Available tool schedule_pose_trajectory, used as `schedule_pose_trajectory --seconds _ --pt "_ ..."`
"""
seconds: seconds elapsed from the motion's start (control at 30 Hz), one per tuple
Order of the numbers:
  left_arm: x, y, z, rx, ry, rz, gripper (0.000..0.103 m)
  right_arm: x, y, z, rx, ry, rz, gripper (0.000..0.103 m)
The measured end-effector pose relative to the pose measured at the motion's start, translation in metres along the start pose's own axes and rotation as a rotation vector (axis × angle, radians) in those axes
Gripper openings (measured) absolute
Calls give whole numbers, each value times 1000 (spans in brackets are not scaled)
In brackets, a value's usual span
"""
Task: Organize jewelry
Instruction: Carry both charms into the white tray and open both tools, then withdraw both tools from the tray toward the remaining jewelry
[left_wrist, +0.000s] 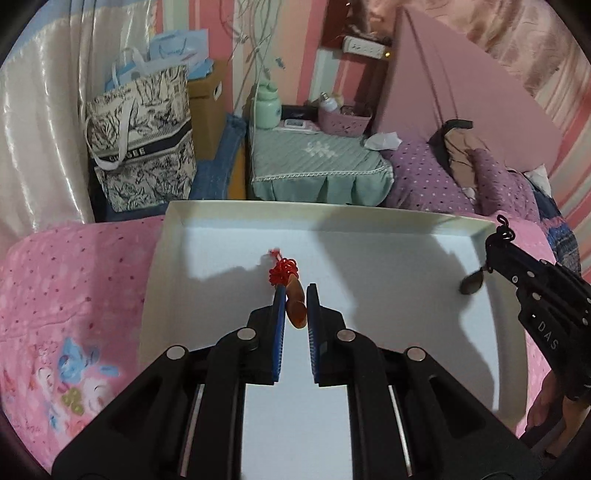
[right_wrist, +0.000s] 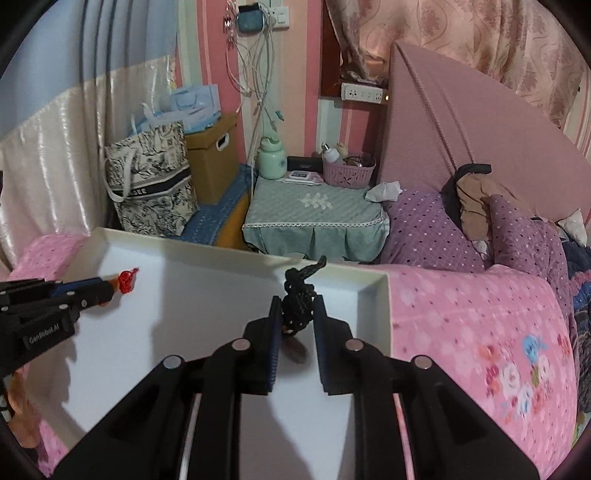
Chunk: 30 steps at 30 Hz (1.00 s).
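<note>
A white shallow tray (left_wrist: 406, 258) lies on a pink bedspread. My left gripper (left_wrist: 295, 291) is shut on a brown pendant with a red knotted cord (left_wrist: 283, 271), held over the tray's left middle. It also shows in the right wrist view (right_wrist: 127, 280). My right gripper (right_wrist: 297, 306) is shut on a black knotted cord (right_wrist: 299, 295) with a dark pendant (right_wrist: 293, 349) hanging below, over the tray's right part (right_wrist: 373, 314). In the left wrist view the right gripper (left_wrist: 495, 240) enters from the right and the dark pendant (left_wrist: 471, 284) dangles under it.
The pink bedspread (right_wrist: 461, 332) surrounds the tray. Beyond it stand a green-covered nightstand (left_wrist: 314, 158) with a bottle and a pink basket, a printed tote bag (left_wrist: 142, 140), a cardboard box, purple pillows (right_wrist: 436, 229) and the headboard.
</note>
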<state>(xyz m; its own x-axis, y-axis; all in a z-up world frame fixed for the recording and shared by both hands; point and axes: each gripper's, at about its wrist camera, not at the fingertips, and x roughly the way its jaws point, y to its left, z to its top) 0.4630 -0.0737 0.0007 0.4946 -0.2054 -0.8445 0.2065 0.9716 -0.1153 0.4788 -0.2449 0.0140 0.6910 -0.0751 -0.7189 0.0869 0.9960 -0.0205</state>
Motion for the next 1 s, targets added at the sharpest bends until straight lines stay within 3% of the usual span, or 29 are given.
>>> schedule_pose_trajectory --seconds 0.2,0.53,0.57,0.67,0.83,0.9,0.97,1.0 --pt "27 8 6 -18 39 17 9 28 3 7 -16 69 -27 17" --pt "30 7 6 -23 36 22 12 47 -2 0 0 142 -27 18" --pt "29 6 5 -17 34 33 16 48 -3 0 3 147 -23 21" --pt "26 2 5 -10 28 54 26 47 -7 -1 25 157 -15 45" --pt "-3 -4 1 9 -8 32 41 31 -13 -3 13 149 6 49" --pt "-22 -8 -2 27 -34 24 49 19 -14 -3 4 138 15 64" --pt "-42 -11 -8 40 -62 15 63 1 -16 -3 -12 108 19 71" --pt "-52 -12 -12 50 -76 16 65 -12 -16 -4 -28 88 13 74"
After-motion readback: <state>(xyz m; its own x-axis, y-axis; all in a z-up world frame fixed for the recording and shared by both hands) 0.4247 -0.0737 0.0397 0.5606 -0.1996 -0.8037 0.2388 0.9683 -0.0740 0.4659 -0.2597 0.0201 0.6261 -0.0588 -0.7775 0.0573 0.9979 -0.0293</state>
